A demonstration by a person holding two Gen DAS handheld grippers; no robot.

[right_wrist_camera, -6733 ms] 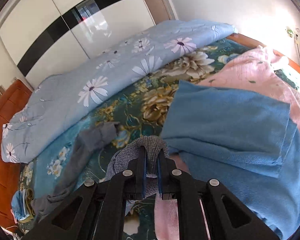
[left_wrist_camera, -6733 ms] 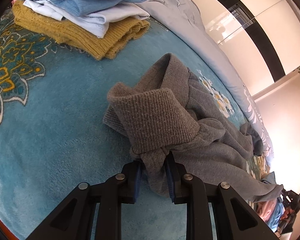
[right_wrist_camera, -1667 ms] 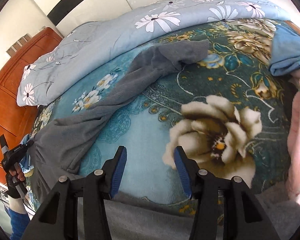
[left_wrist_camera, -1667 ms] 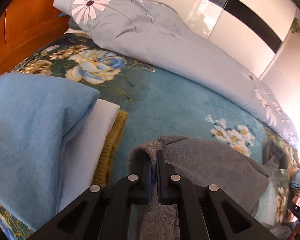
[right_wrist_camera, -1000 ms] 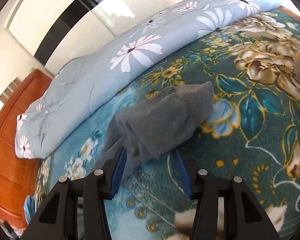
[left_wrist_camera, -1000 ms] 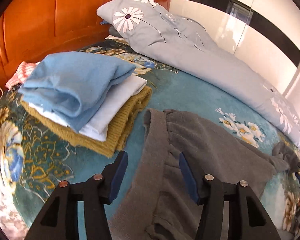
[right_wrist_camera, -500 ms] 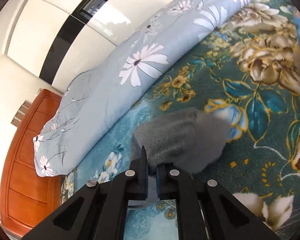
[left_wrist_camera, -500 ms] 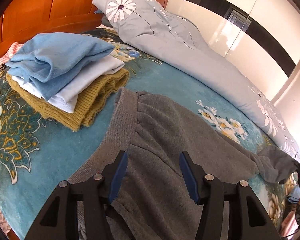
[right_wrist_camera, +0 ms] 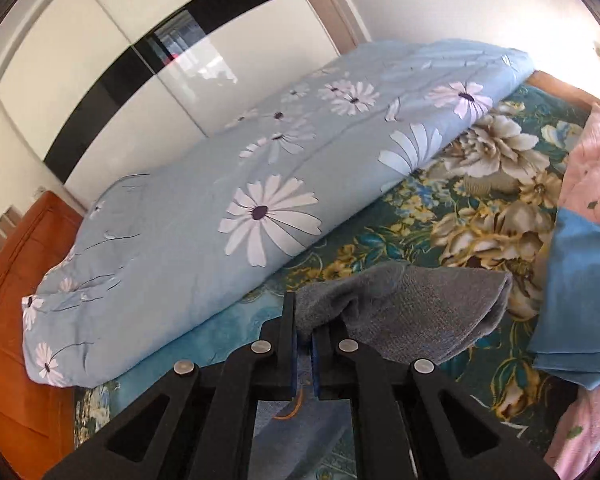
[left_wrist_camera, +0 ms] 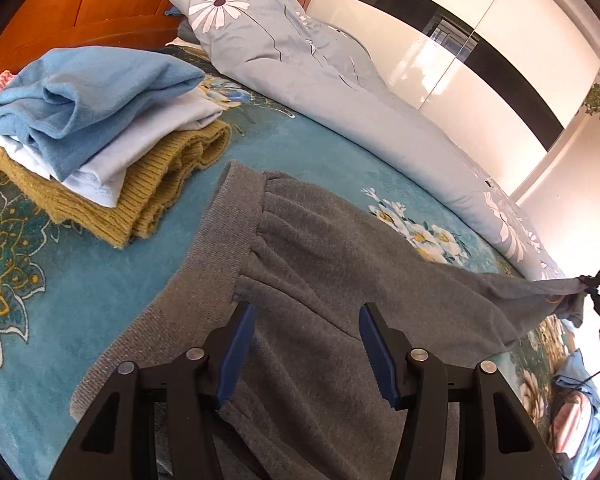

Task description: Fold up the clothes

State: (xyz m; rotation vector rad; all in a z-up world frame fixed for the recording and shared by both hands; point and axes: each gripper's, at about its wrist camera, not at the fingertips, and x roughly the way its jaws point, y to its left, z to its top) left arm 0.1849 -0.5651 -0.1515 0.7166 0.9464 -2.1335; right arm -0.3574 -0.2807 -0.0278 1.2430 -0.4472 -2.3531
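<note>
Grey trousers (left_wrist_camera: 320, 248): waistband end beneath the left gripper (left_wrist_camera: 306, 344), jaws parted, empty; leg cuff pinched in the closed right gripper (right_wrist_camera: 304, 334)

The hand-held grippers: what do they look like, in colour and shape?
Both match. The left hand-held gripper and the right hand-held gripper have black angular frames with triangular cut-outs, round silver bolts and blue pads inside the fingers.

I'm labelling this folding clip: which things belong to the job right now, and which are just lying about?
In the job:
- grey trousers
- right hand-held gripper, shut on a trouser cuff
- left hand-held gripper, open

Lying about:
- folded stack
- daisy quilt
- pink garment
</note>
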